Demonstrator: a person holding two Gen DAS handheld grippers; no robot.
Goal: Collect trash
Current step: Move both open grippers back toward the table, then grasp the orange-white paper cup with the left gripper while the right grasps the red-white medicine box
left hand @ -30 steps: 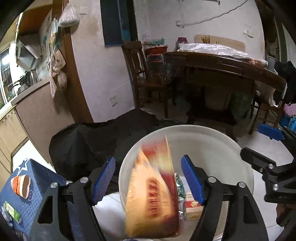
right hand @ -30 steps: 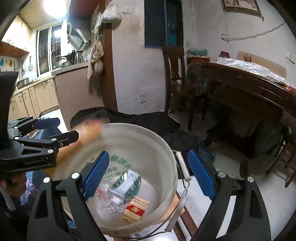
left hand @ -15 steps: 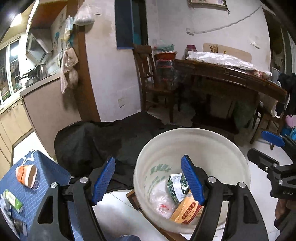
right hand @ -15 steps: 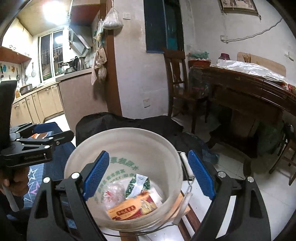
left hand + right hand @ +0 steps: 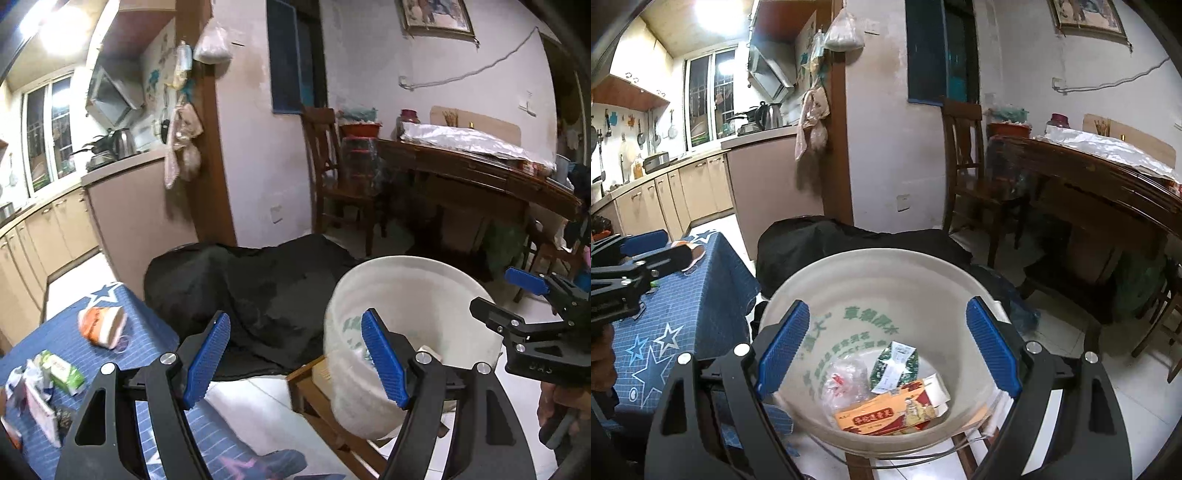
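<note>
A white plastic bucket (image 5: 886,258) stands on a low wooden stool and holds trash: an orange carton (image 5: 886,413), a green packet (image 5: 894,365) and a clear bag (image 5: 846,380). My right gripper (image 5: 888,350) is open and empty above the bucket. My left gripper (image 5: 295,358) is open and empty, left of the bucket (image 5: 417,273), near the table edge. More trash lies on the blue star-patterned tablecloth (image 5: 74,332): an orange-and-white wrapper (image 5: 101,326), a green packet (image 5: 61,371) and crumpled paper (image 5: 22,376).
A black bag or cloth (image 5: 258,288) is heaped on the floor behind the bucket. A wooden chair (image 5: 332,177) and a dark dining table (image 5: 480,177) stand at the back right. Kitchen cabinets (image 5: 44,229) run along the left. The floor is white tile.
The orange carton dropped from between my left gripper's fingers into the bucket. My left gripper then moved left, away from the bucket toward the table. The right gripper stayed open over the bucket.
</note>
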